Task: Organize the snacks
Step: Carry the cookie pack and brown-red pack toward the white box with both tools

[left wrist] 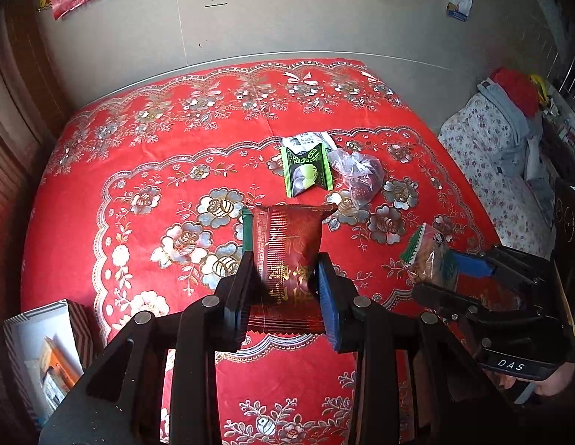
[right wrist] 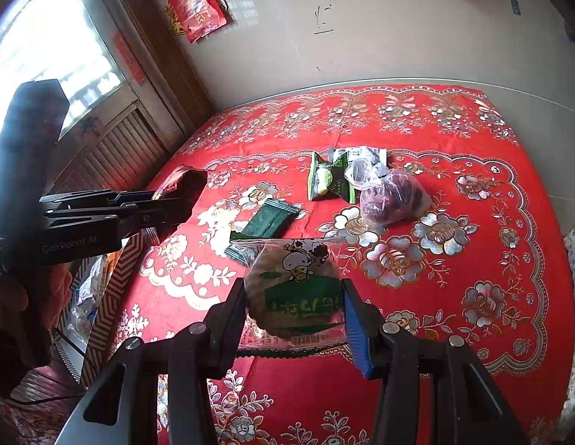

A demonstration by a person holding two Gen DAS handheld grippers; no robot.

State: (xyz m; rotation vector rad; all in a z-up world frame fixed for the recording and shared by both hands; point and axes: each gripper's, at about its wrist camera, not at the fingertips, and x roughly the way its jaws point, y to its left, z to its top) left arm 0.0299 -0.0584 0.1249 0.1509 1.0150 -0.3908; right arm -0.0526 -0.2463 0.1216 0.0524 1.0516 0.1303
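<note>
My left gripper (left wrist: pixel 285 270) is shut on a dark red snack packet (left wrist: pixel 287 244) and holds it above the red floral tablecloth (left wrist: pixel 139 148). My right gripper (right wrist: pixel 295 304) is shut on a clear packet with a cartoon cow and green label (right wrist: pixel 298 285); it also shows in the left wrist view (left wrist: pixel 426 256). A dark green packet (right wrist: pixel 269 222) lies on the cloth, partly hidden behind the red packet in the left wrist view (left wrist: pixel 246 228). A green and black packet (left wrist: pixel 306 170) and a clear bag of dark red fruit (left wrist: pixel 358 174) lie further back.
A striped box (left wrist: pixel 46 348) with several packets inside stands off the table's left front corner. A wall runs behind the table. A window and a radiator cover (right wrist: pixel 113 155) are at the left. A floral-covered bed (left wrist: pixel 502 170) with clothes is at the right.
</note>
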